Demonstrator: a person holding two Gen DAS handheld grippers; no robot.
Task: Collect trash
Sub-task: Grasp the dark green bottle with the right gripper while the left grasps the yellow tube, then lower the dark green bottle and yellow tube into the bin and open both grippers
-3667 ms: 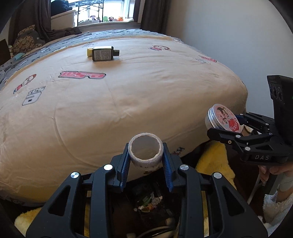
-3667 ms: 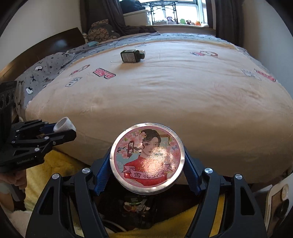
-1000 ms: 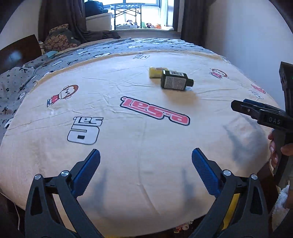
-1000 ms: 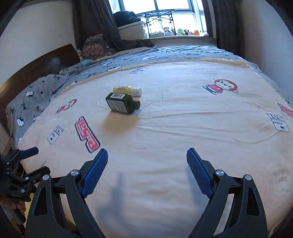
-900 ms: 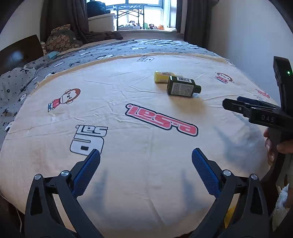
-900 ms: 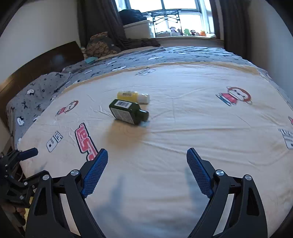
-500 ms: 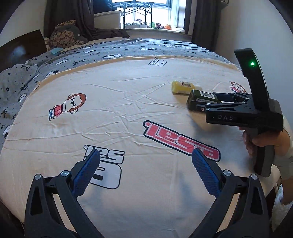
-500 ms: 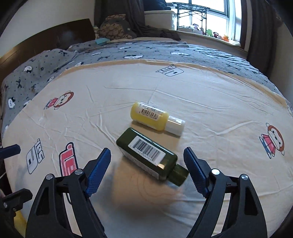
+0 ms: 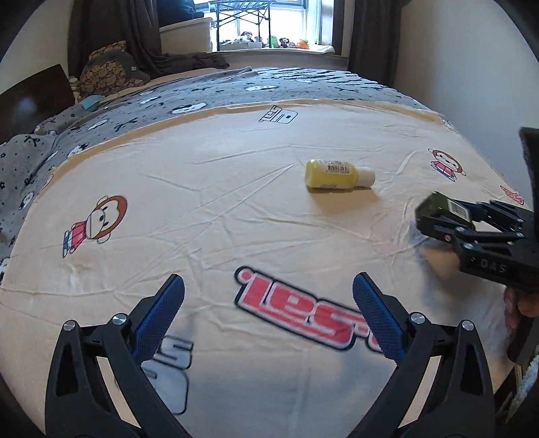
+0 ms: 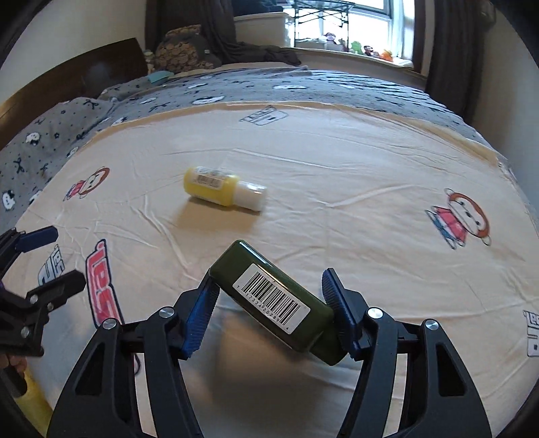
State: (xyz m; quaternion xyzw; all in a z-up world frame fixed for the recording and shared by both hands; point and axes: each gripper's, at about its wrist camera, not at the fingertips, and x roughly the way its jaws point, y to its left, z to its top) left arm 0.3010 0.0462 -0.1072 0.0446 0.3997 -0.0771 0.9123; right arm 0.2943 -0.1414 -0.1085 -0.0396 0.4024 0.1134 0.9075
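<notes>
A dark green rectangular plastic bottle (image 10: 281, 298) with a white barcode label lies slantwise between the 2 blue-padded fingers (image 10: 198, 315) of the right hand-held gripper (image 10: 269, 310), its base pointing up and to the left, its neck end down by the right finger. The jaws have narrowed around it and both pads appear to touch its sides, the left near the base and the right near the shoulder; whether the bottle is lifted clear of the bed cannot be told from the right wrist view. From the left wrist view the same gripper (image 9: 438, 219) shows at the right edge with the green bottle (image 9: 441, 207) at its tips, low over the sheet.

A small yellow plastic bottle with a white cap (image 10: 224, 188) lies on its side on the cream bedsheet printed with cartoon monkeys and red lettering (image 10: 353, 175), beyond the green bottle and apart from it, cap pointing right. In the left wrist view that yellow bottle (image 9: 338, 175) rests well ahead of, and to the right of, the left hand-held gripper (image 9: 269, 318), whose jaws stand wide apart and hold nothing, above the red lettering on the sheet (image 9: 202, 209).

A grey patterned blanket (image 9: 188, 97) covers the far part of the bed, below a bright window (image 9: 269, 23) flanked by dark curtains.
</notes>
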